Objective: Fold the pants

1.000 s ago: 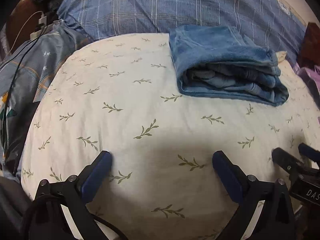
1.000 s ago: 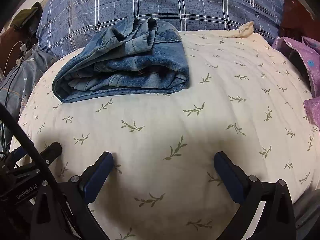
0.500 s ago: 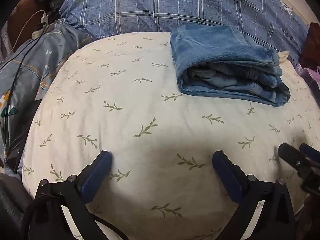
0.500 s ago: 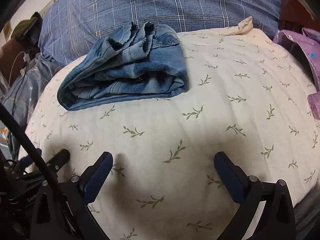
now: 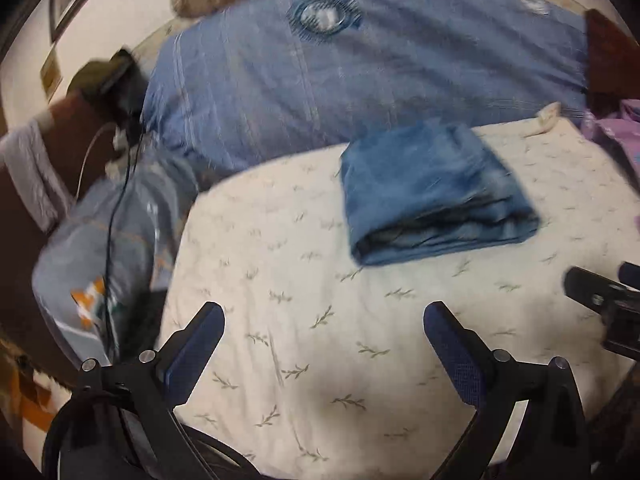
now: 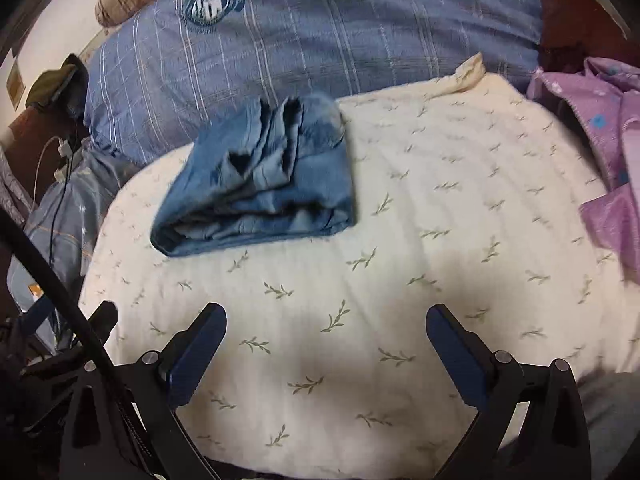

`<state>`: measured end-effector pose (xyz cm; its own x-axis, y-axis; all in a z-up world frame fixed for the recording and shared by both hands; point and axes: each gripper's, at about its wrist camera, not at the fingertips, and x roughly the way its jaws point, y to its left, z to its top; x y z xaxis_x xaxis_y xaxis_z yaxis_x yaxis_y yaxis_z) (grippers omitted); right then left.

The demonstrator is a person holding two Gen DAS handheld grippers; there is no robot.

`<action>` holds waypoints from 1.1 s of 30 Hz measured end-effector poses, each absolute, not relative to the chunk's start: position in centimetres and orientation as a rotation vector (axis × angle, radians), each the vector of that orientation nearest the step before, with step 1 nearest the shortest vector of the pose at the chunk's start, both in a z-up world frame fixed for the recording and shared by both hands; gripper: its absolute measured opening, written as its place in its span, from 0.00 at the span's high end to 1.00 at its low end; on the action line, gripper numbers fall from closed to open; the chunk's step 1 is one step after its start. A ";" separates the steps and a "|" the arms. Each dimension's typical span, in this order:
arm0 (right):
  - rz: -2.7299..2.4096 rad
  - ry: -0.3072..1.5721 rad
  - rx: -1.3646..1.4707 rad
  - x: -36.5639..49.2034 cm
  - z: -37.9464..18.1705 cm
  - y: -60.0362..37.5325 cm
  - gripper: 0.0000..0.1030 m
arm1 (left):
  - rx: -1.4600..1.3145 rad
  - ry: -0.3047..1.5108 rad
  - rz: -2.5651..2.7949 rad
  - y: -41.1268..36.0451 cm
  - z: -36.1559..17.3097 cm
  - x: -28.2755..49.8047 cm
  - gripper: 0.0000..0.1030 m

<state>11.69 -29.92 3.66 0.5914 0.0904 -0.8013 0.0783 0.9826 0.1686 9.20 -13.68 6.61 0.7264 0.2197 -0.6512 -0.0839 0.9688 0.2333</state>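
Since a second ago both of my grippers have pulled back and lifted away from the pants, so the bundle sits smaller and farther off in both wrist views, and more of the blue plaid pillow and the wall behind it has come into sight. The left wrist view is smeared by motion.

I see the folded pants [image 5: 432, 192] lying as a compact denim bundle on the cream leaf-print cover [image 5: 320, 320], toward its far side, just in front of the blue plaid pillow [image 5: 360, 72]. From the right wrist the same pants [image 6: 260, 184] show their stacked layers facing me, with the rumpled waistband end up top.

My left gripper [image 5: 322, 344] hangs above the cover with its jaws wide apart and nothing between them. My right gripper [image 6: 326, 344] is the same: jaws spread, empty, well clear of the denim. The right gripper's tip also shows at the right edge of the left view.

A purple garment [image 6: 600, 152] lies at the right edge of the cover, apart from the pants
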 end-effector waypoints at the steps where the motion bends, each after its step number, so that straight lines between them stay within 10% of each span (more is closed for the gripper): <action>1: 0.006 0.926 0.199 11.4 4.4 -30.1 0.02 | 0.193 0.730 0.166 -14.0 7.3 8.8 0.02; 33: -0.013 0.908 0.191 10.8 7.7 -30.3 0.02 | 0.061 0.818 0.115 -12.5 10.7 8.4 0.02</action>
<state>10.80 -30.27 7.73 0.6161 0.0699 -0.7845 0.0916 0.9829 0.1595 8.39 -12.48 10.68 0.6776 0.1261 -0.7246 -0.0789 0.9920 0.0989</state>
